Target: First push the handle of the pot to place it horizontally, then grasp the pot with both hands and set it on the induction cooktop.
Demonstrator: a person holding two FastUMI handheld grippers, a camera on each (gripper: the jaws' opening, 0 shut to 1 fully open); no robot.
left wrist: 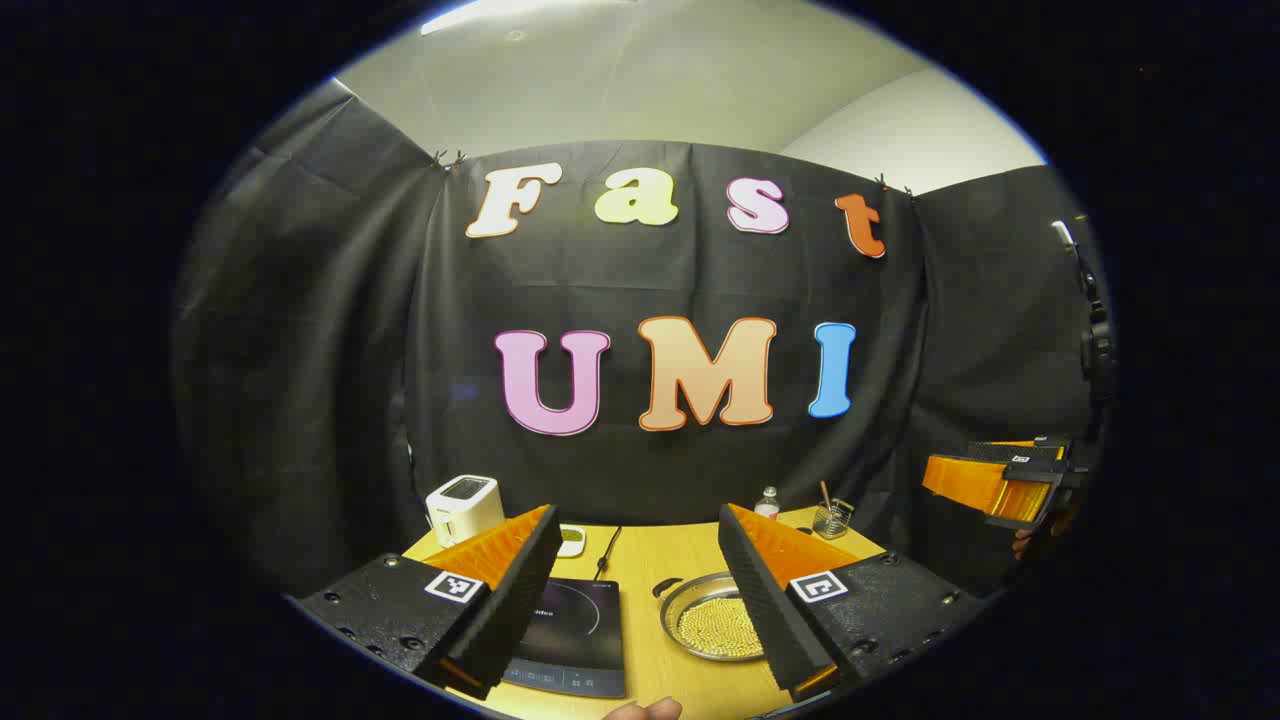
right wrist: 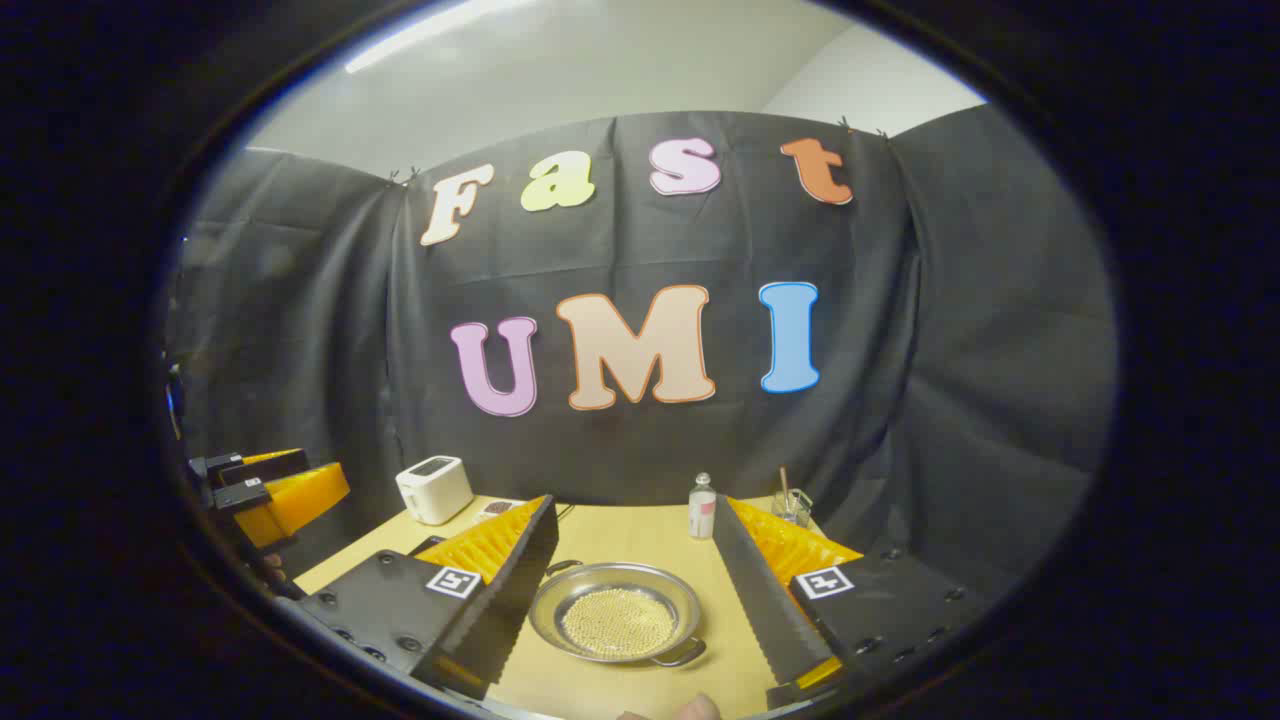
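Note:
A shallow steel pot point(right wrist: 615, 610) holding small golden beads sits on the wooden table point(right wrist: 640, 535). One loop handle point(right wrist: 565, 567) is at its far left and the other handle point(right wrist: 682, 654) at its near right, so they lie on a diagonal. My right gripper point(right wrist: 637, 505) hovers open above and before the pot. In the left gripper view the pot point(left wrist: 712, 622) lies just right of the black induction cooktop point(left wrist: 572, 632). My left gripper point(left wrist: 638, 515) is open too, raised over both. Each gripper appears at the other view's edge: right gripper point(left wrist: 990, 480), left gripper point(right wrist: 275, 490).
A white toaster point(left wrist: 463, 507) stands at the table's back left. A small bottle point(right wrist: 703, 507) and a glass jar with a stick point(right wrist: 793, 507) stand at the back right. A black cable point(left wrist: 606, 550) runs from the cooktop to the wall.

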